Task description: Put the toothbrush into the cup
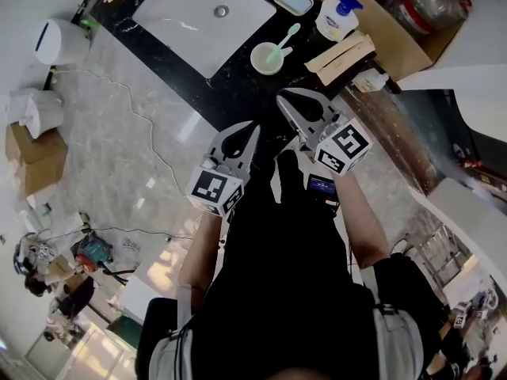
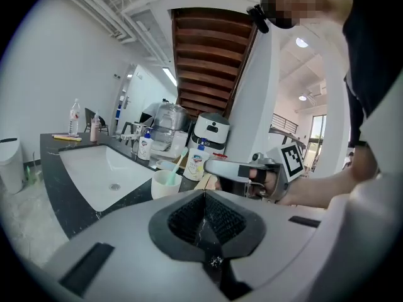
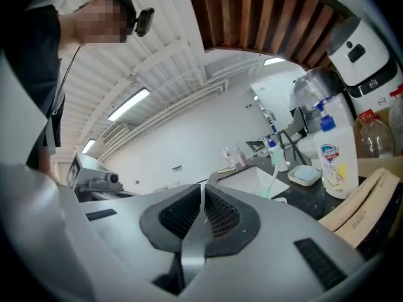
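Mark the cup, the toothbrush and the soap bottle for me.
cup (image 1: 253, 58): head view, left side of its rim.
toothbrush (image 1: 288, 38): head view, middle of the handle.
soap bottle (image 1: 333, 25): head view, white body below the blue pump.

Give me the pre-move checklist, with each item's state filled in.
1. Toothbrush in the cup: ok, one end stands inside and the other leans out over the rim.
2. Cup upright on the counter: ok.
3. Left gripper empty: ok, jaws together on nothing.
4. Right gripper empty: ok, jaws together on nothing.
5. Both grippers apart from the cup: ok, they are held back near the person's body.
6. Which end of the toothbrush is down: cannot tell.
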Demonstrator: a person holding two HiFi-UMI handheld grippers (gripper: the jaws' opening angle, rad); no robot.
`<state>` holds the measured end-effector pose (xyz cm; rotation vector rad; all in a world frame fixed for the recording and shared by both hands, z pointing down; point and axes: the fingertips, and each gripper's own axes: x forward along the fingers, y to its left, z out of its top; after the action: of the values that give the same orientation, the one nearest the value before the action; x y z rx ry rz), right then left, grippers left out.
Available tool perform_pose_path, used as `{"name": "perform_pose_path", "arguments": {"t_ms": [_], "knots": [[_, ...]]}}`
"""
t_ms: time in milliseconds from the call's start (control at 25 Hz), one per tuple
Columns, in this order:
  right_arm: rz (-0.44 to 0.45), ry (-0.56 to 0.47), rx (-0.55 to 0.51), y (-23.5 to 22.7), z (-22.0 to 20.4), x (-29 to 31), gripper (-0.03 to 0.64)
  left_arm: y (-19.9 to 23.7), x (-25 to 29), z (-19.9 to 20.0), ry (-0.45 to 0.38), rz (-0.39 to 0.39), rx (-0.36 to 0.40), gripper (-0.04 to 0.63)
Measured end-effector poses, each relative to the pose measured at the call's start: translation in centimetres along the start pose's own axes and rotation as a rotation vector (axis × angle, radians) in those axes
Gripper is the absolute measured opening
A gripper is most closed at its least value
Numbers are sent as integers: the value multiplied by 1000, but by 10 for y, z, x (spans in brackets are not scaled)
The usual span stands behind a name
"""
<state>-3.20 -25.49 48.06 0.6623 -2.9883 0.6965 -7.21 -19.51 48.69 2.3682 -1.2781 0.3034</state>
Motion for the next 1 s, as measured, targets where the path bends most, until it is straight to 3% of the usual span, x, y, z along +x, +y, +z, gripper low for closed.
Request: {"name": "perform_pose_path", "arguments": {"t_ms": [320, 480, 680, 840, 1000], "knots": [[48, 62, -195, 48, -4, -21, 18, -11, -17, 0, -27, 28, 6, 11], [42, 39, -312, 70, -1, -22, 15, -14, -27, 3, -37, 22, 22, 11], [55, 62, -281, 105, -14, -25, 15, -24, -51, 0, -57, -7, 38, 11], [76, 50, -346, 140, -17, -23, 15, -32, -75, -4, -75, -48, 80, 11], [56, 49, -346, 182, -28, -33, 15, -46, -116, -17, -90, -70, 88, 11]]}}
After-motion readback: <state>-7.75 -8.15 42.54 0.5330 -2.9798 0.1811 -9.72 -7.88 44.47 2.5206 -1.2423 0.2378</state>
